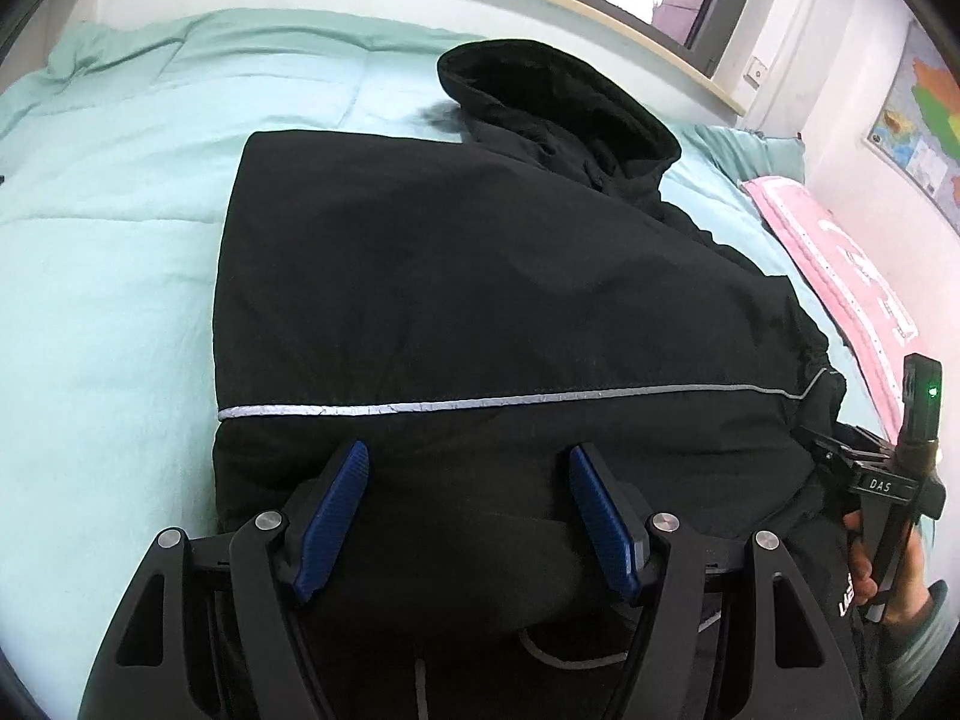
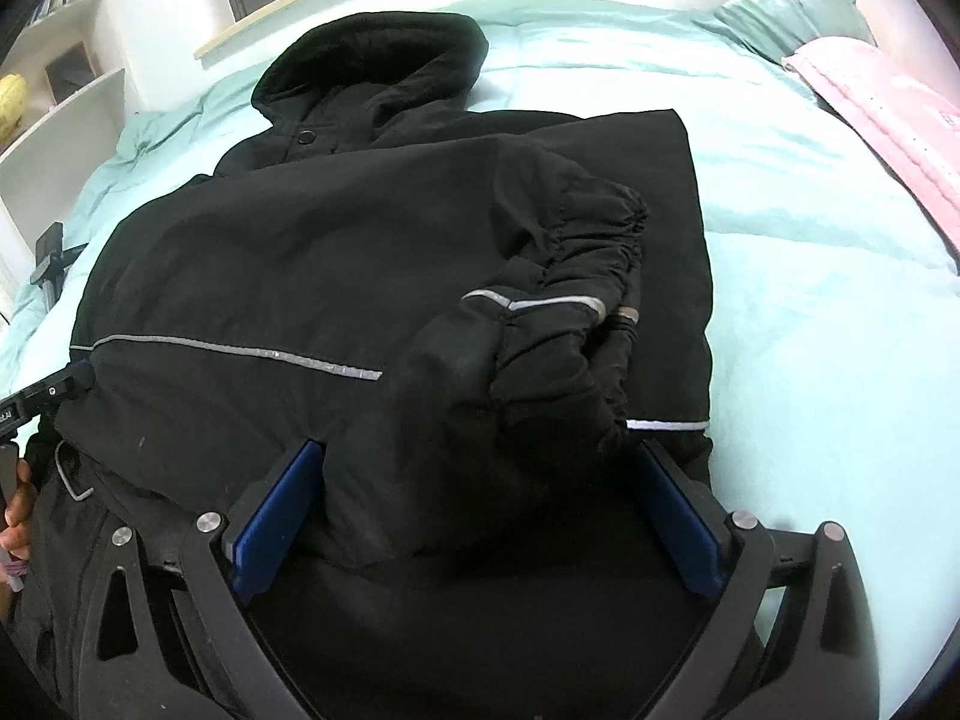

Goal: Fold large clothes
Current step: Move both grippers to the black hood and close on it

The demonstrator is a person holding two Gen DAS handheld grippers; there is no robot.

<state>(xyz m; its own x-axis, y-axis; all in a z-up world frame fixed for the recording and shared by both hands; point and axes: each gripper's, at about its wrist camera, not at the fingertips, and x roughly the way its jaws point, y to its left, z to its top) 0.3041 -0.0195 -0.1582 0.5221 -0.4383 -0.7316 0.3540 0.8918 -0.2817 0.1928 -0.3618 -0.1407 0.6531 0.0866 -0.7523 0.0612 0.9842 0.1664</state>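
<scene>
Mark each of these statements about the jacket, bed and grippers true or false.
1. The jacket is black. True.
2. The bed cover is red. False: it is pale green.
3. The hood lies at the far end of the jacket. True.
4. The right gripper is clamped shut. False: its jaws stand wide, the sleeve bunched between them.
5. The left gripper is open over the jacket. True.
</scene>
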